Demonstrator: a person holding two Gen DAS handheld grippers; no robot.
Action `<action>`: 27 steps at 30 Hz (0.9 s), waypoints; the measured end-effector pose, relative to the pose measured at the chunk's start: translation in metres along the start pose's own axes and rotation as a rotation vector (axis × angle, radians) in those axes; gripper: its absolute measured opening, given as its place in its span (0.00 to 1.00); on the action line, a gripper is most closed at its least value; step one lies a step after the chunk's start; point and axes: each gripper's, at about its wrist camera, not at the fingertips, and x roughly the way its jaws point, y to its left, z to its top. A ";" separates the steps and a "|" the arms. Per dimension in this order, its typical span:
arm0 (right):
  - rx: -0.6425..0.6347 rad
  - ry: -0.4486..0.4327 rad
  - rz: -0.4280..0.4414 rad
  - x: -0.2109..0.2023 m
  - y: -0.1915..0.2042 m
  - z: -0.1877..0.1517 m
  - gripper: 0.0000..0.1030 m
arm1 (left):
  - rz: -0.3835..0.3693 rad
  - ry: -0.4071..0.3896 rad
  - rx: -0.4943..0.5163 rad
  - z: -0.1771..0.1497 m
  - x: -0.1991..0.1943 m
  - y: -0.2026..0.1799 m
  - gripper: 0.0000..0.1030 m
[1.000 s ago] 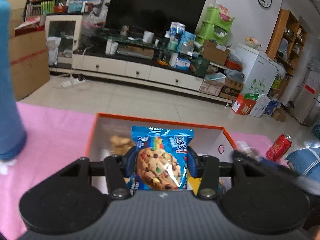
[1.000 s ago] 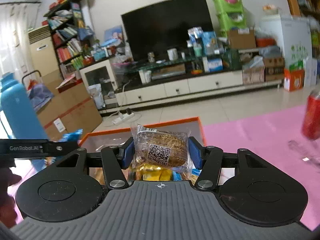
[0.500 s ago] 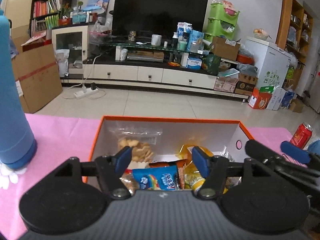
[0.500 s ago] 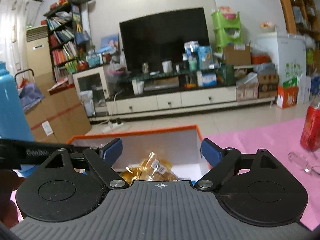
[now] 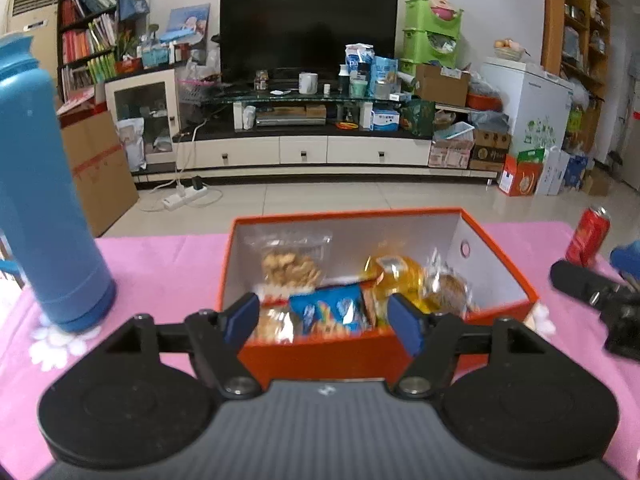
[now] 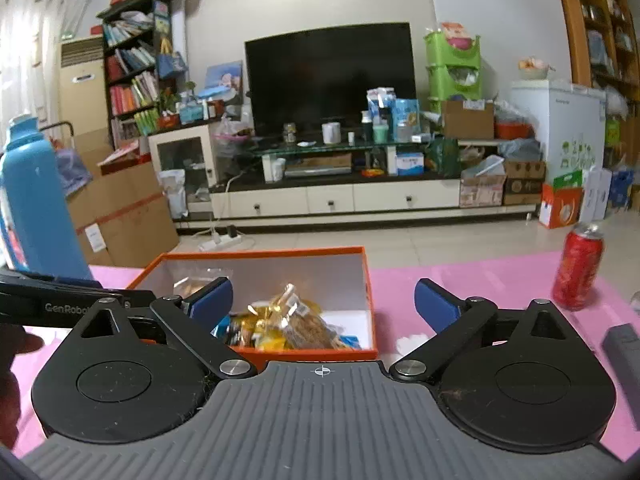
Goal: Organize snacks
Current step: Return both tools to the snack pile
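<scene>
Orange cardboard box (image 5: 320,354) of wrapped snacks (image 5: 332,312) sits before me; my left gripper (image 5: 325,320) and right gripper (image 6: 324,300) have just been opening, jaws apart, empty.

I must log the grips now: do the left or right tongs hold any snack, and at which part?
Nothing is held. The left tongs and right tongs have just been opening and stand empty; the snacks lie in the orange box.

a pink tablecloth (image 5: 168,264) covers the table, bearing an orange box (image 5: 320,354) of snacks, a blue flask (image 5: 44,208) and a red can (image 6: 578,268).
</scene>
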 end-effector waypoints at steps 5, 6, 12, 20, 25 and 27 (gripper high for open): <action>-0.013 0.016 -0.010 -0.044 -0.003 -0.020 0.90 | -0.002 0.059 -0.015 -0.042 -0.032 0.015 0.75; 0.005 0.045 -0.003 -0.052 -0.006 -0.031 0.90 | -0.006 0.078 -0.028 -0.053 -0.039 0.021 0.75; 0.182 0.283 0.171 -0.073 -0.014 -0.099 0.88 | -0.018 0.189 -0.107 -0.117 -0.069 0.056 0.78; 0.039 0.392 0.174 -0.041 0.026 -0.118 0.85 | 0.035 0.179 -0.105 -0.125 -0.072 0.072 0.95; 0.099 0.432 0.121 -0.032 0.007 -0.126 0.88 | 0.058 0.167 -0.060 -0.128 -0.070 0.074 0.98; 0.144 0.435 0.089 -0.031 -0.006 -0.125 0.88 | 0.072 0.171 -0.067 -0.127 -0.068 0.080 0.98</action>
